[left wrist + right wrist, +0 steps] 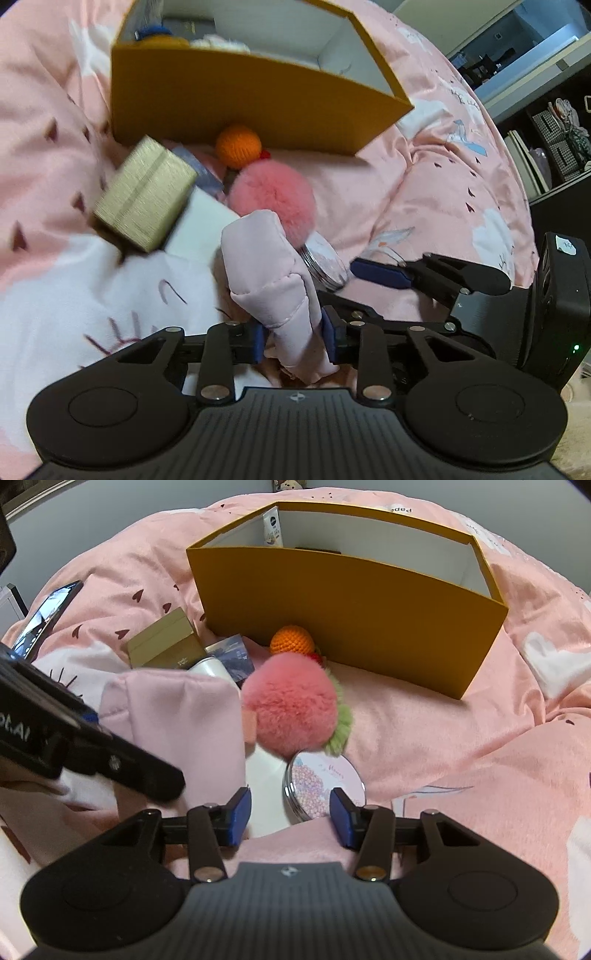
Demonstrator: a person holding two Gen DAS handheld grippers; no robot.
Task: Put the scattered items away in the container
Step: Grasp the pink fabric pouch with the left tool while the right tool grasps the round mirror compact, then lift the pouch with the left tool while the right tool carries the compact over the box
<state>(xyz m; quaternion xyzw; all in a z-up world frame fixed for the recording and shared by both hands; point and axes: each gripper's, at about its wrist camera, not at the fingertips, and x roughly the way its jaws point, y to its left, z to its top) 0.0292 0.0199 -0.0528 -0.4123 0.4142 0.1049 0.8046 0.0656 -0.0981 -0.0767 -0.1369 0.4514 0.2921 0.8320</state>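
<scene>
Pink padded pouch [273, 280], soft and light, is pinched at its lower end by the left hand-held gripper [295, 338] on the bed, near the yellow box [236, 99]. Right hand-held gripper [290, 818] is held half open, empty, around the tin [321, 782].

A pink bedspread [424, 738] printed with dark hearts is seen covering the bed. A phone [44, 616] is seen lying at its left edge. Shelving [546, 147] is glimpsed beyond.

Both wrist cameras look steeply down, close, sharing the yellow box [236, 96].
</scene>
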